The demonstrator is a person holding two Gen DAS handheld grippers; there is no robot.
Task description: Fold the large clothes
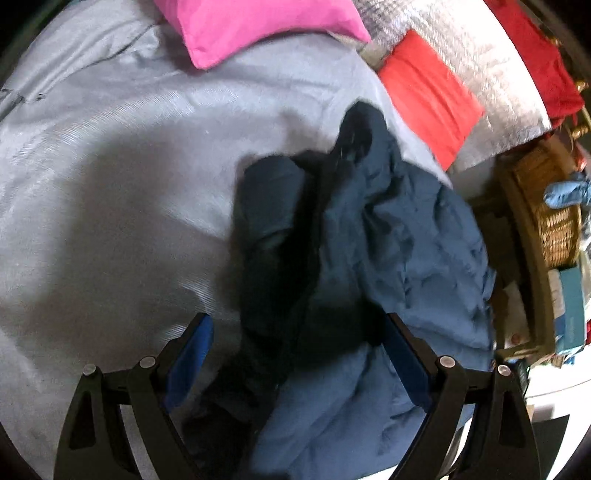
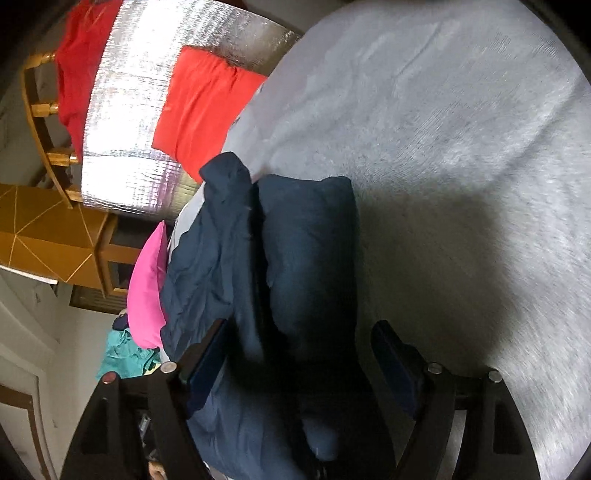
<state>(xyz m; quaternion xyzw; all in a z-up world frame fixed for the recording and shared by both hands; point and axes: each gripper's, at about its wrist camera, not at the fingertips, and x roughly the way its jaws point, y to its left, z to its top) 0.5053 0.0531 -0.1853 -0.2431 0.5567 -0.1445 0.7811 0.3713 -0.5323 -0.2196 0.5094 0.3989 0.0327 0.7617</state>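
Observation:
A large dark blue garment [image 1: 388, 236] lies crumpled on the grey bed sheet [image 1: 110, 166]. One rolled part juts out toward the left. My left gripper [image 1: 295, 328] is open, its jaws wide apart just above the garment's dark folds. In the right wrist view the same garment [image 2: 295, 251] lies bunched on the sheet [image 2: 461, 147]. My right gripper [image 2: 299, 339] is open too, its jaws on either side of the cloth and not closed on it.
A pink pillow [image 1: 258, 26] and a red pillow [image 1: 428, 92] lie at the head of the bed against a silver quilted pad [image 1: 480, 66]. A wicker basket [image 1: 546, 214] stands beside the bed. A wooden chair [image 2: 44, 122] and cabinet [image 2: 48, 236] stand nearby.

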